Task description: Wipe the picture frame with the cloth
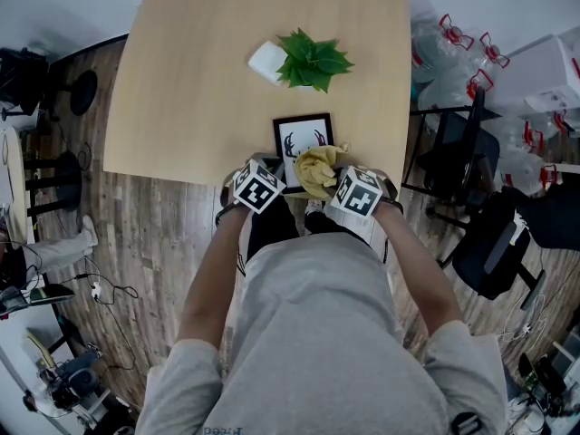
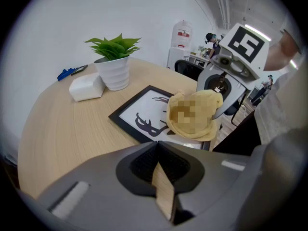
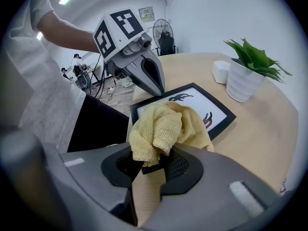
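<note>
Your right gripper [image 3: 153,166] is clamped on the yellow cloth [image 3: 161,126], which is bunched over the picture frame [image 1: 293,141] lying flat at the desk's [image 1: 199,80] near edge. Your left gripper [image 2: 161,177] is just beside it, jaws nearly together and empty. Farther in are a potted plant [image 1: 313,60] and a white box [image 1: 265,62].

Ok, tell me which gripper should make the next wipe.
Right, I'd say. The right gripper is shut on the yellow cloth, already over the picture frame; the left gripper is shut, empty, beside it.
</note>
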A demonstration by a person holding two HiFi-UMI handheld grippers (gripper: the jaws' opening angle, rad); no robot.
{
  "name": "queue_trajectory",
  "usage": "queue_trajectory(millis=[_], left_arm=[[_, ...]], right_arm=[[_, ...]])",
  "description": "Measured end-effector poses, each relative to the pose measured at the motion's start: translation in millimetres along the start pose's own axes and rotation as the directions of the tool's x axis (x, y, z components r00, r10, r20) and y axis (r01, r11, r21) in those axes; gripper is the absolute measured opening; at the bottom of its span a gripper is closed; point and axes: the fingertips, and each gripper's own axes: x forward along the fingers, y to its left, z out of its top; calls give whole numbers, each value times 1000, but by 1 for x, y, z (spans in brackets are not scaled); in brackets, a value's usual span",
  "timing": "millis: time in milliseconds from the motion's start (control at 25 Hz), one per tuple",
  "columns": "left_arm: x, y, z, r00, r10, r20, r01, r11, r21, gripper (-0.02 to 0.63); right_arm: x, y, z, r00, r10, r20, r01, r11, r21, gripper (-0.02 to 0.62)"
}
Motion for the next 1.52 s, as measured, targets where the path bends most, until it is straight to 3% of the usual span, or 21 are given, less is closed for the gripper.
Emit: queue_trajectory(millis=[680,1080,1280,1520], left_arm=[[1,1,0,1000,11,9,-11,1000,-4,52],[1,1,1,1000,26,-2,-26,1000,-5,54],[2,3,2,1000,18,-19,-17,1000,21,52],[3,-1,-2,999,-15,-40,19,995,99,54]], right_arm=[[-11,-34,-8,994,-102,-38,101,994,-32,92],[-11,-89,16,973,-225,58,217,969,121,92],[-16,-125,26,924,-375,80,350,910,224,93],[-65,-129,14,834,-548,66,478,777,409,92]])
